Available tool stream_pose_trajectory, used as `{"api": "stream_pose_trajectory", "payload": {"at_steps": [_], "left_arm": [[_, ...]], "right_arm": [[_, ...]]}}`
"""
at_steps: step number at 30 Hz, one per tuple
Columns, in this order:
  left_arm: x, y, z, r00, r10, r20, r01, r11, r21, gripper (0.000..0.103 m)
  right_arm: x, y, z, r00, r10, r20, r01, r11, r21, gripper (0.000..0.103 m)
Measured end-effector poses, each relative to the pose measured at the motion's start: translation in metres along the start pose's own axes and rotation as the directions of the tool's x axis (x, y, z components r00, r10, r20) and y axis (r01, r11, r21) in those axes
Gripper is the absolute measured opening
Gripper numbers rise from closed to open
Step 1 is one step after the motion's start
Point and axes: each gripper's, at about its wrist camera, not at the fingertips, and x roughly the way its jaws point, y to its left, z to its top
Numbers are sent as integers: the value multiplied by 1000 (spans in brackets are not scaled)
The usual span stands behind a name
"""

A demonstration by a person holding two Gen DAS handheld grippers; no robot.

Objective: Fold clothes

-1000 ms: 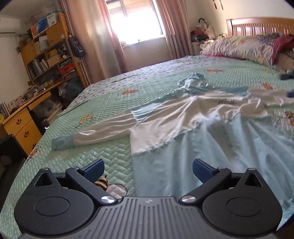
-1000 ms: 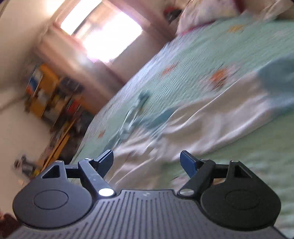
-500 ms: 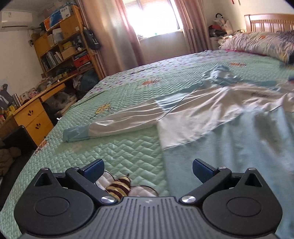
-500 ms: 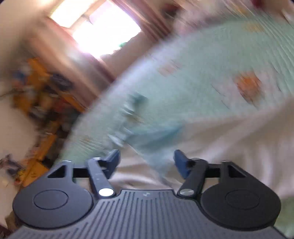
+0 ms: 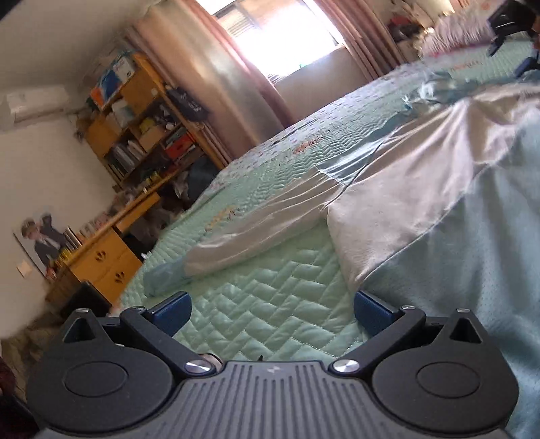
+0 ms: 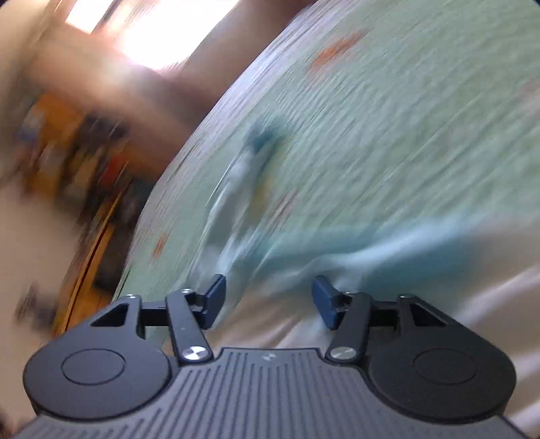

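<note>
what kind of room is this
A lived-in bedroom, most likely at home: a bed with a green quilted bedspread, a wooden bookshelf over a desk by the curtained window, and a white-and-blue garment spread out for folding.

we carry two matching tools. the left gripper (image 5: 271, 312) has a ribbed dark grey body with a small pale mark at the middle of its upper edge, flanked by two round black housings, each with a raised disc on top and a triangular cut-out above. black link arms run from silver screw heads out to dark blue fingertips (image 5: 172, 312), with smaller silver screws at the outer joints. the right gripper (image 6: 270, 297) is built alike: the same ribbed grey centre, black rounded housings, silver screws and flat blue fingertips (image 6: 325, 300) on black links. its far end also shows, dark and blurred, in the left wrist view (image 5: 506, 20).
</note>
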Motion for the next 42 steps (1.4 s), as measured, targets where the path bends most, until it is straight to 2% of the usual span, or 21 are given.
{"api": "stream_pose_trajectory", "payload": {"at_steps": [1,3,6,7,9,10,11,13,18,19,21,22,25,27,30,32,34,37,39,41,42], "left_arm": [[2,2,0,1000,-6,-2,6,1000,-13,103],[2,2,-1,1000,-4,2,4,1000,-15,102],[1,-2,-1,1000,12,14,-12,1000,-2,102],[2,-3,-2,1000,16,16,-16,1000,1,102],[1,-4,-3,1000,19,19,-19,1000,2,102],[1,-4,-3,1000,16,19,-16,1000,-1,102],[1,-4,-3,1000,15,19,-15,1000,-4,103],[1,-3,-3,1000,15,21,-14,1000,-8,103],[1,-4,-4,999,17,28,-17,1000,-12,103],[1,-3,-4,999,16,28,-16,1000,-14,102],[0,-2,-4,1000,14,28,-13,1000,-18,102],[0,-2,-4,1000,13,29,-12,1000,-21,102],[0,-1,-5,999,11,31,-10,1000,-26,102],[1,-1,-5,1000,9,30,-8,1000,-28,102],[1,-1,-4,1000,7,26,-6,1000,-27,102],[1,0,-4,1000,6,24,-5,1000,-27,102],[2,4,-3,1000,-12,13,12,999,-41,102],[8,18,-2,997,-77,-28,73,991,-115,102],[14,27,-4,991,-121,-53,110,978,-176,103],[19,33,-6,985,-155,-70,136,965,-225,103],[21,35,-7,984,-165,-74,143,960,-240,103]], "right_arm": [[-11,-2,9,998,-28,49,27,1000,7,67],[-6,13,16,999,-15,31,16,1000,-27,74],[14,41,22,1000,1,-7,-1,995,-98,75],[27,60,19,1000,-9,-18,6,987,-161,75],[50,97,9,995,-99,-3,92,936,-339,75],[61,116,4,989,-145,11,136,895,-425,75],[77,137,-7,982,-188,28,175,835,-522,75],[114,179,-33,964,-255,72,230,672,-704,75],[187,218,-72,910,-384,159,320,405,-856,77],[200,217,-74,900,-407,158,326,385,-864,77],[225,207,-68,855,-481,195,382,331,-863,76],[227,199,-55,838,-504,207,416,347,-841,76],[208,164,3,825,-511,240,519,518,-681,76],[166,134,38,810,-520,271,580,642,-501,76],[105,116,41,913,-371,168,407,801,-439,76],[68,118,17,947,-308,92,311,804,-506,78],[39,109,-2,955,-296,33,267,801,-536,85],[-2,79,-18,961,-265,-77,185,825,-535,86],[-31,55,-14,962,-266,-60,203,844,-497,86],[-46,31,1,974,-214,-71,160,878,-451,86],[-42,25,7,973,-210,-100,144,880,-452,85]]}}
